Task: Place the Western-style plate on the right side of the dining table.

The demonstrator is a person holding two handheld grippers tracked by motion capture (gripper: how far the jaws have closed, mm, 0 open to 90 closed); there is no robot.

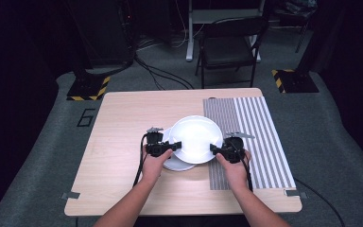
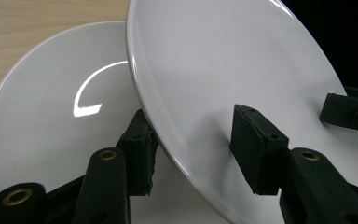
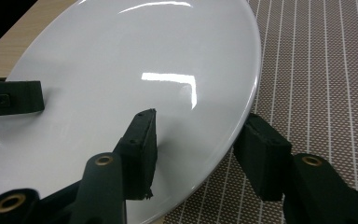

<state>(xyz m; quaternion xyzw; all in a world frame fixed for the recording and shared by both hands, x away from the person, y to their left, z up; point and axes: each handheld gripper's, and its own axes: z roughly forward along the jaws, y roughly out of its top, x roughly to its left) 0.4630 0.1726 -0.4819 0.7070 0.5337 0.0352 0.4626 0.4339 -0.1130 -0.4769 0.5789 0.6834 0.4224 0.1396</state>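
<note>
From the high view, a white plate [image 1: 196, 138] sits near the middle of the wooden table [image 1: 123, 123], partly over a second plate [image 1: 176, 163] that lies flat beneath it, and its right edge reaches the striped mat [image 1: 260, 137]. The left gripper [image 1: 172, 146] meets the upper plate's left rim and the right gripper [image 1: 214, 148] meets its right rim, so the plate lies between the two tools, each held in a hand.

In the left gripper view, the upper plate [image 2: 223, 74] is tilted and its rim runs between the two jaws: one pad sits under the rim, the other on the plate's upper face. The pads appear to pinch the rim, though the contact on the underside is partly hidden. The lower plate [image 2: 51, 116] lies flat behind and to the left, on the table. The other gripper's jaw [image 2: 347, 112] touches the far rim.

In the right gripper view, the plate [image 3: 135, 70] again passes between the jaws, one pad on its upper face and one below the rim, over the striped mat [image 3: 326, 70]. This gripper pinches the rim. The left gripper's jaw [image 3: 11, 97] rests on the far edge.
</note>
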